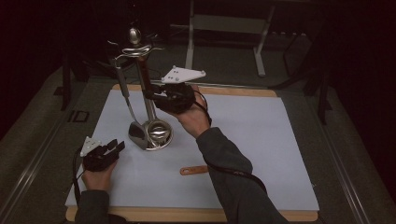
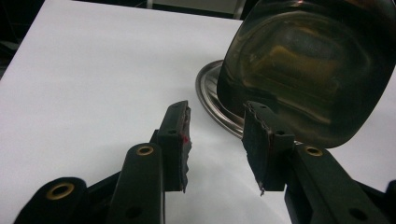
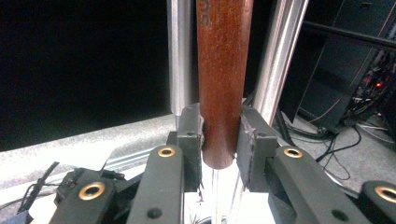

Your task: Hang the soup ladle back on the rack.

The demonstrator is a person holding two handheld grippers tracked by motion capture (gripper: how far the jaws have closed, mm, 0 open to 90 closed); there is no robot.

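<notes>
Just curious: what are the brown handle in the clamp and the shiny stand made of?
The round reddish-brown handle in the right gripper looks like varnished wood: faint grain, soft sheen. The shiny stand looks like polished metal, likely steel: mirror-like reflections.

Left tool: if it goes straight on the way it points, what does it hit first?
Probably the shiny metal blade hanging at the stand's round base. The left tool is open with bare white table between; depth is unclear.

utensil stand (image 1: pixel 150 122) on mat (image 1: pixel 261 140), stick (image 1: pixel 194 170) right
</notes>
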